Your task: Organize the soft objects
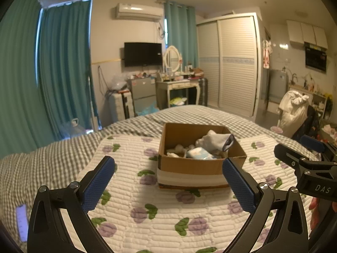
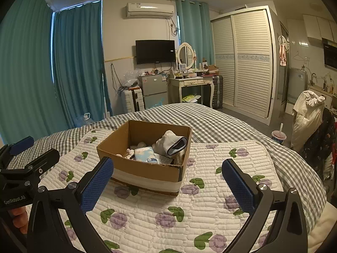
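1. Left wrist view: your right tool (image 1: pixel 294 154) reads "DAS" on its body; in the right wrist view your left tool (image 2: pixel 21 154) reads "GenRobot.AI".
2. Both tools released, blue pads spread wide, nothing held.
3. Surface: floral quilted mat (image 1: pixel 147 210) over a checked bed (image 1: pixel 42 158); teal curtains (image 1: pixel 63 63) and a wall TV (image 1: pixel 143 53) behind.
4. Cardboard box (image 1: pixel 189 164) sits on the mat, holding a white sock (image 2: pixel 172 141) lying tilted, cuff toward the right.

A wall-mounted television (image 2: pixel 155 51) hangs beside teal curtains (image 2: pixel 78 63); below it stand a small fridge (image 2: pixel 153 90), a dressing desk (image 2: pixel 192 83) and a louvred wardrobe (image 2: pixel 244 59).
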Available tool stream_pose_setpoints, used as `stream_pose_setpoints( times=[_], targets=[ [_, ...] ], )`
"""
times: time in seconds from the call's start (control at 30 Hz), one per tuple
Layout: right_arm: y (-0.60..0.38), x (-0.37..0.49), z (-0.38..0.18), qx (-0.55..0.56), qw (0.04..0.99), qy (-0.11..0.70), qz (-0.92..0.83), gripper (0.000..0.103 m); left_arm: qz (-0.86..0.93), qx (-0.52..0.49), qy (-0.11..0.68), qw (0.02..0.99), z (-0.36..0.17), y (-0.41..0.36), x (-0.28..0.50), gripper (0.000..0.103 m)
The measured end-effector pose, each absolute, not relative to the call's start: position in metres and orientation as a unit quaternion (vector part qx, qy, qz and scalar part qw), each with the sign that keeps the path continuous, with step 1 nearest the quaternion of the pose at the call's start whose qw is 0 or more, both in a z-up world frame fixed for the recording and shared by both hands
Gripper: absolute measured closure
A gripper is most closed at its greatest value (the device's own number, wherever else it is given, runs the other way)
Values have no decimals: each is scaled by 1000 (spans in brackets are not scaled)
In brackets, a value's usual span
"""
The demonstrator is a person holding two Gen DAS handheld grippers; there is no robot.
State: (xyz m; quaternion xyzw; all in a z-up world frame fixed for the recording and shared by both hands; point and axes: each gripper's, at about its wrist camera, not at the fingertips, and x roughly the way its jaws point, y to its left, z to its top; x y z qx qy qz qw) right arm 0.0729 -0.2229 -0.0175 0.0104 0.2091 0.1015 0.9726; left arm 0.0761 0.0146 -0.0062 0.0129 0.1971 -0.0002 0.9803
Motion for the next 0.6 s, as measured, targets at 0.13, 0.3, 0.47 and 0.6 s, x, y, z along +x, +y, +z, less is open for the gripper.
stream_pose_setpoints(
  times=[0.13,0.3,0.47,0.6],
  targets=[
    [-222,73,-18,11,972,210,101,0,-1,13,197,980,-6,15,76,0],
    [-222,73,-18,11,972,211,102,0,-2,13,197,980,-7,15,76,0],
    [-222,72,-19,10,972,211,104,0,1,15,196,980,-8,16,75,0],
    [-222,72,-19,11,972,211,104,0,1,14,197,980,-9,17,75,0]
  ],
)
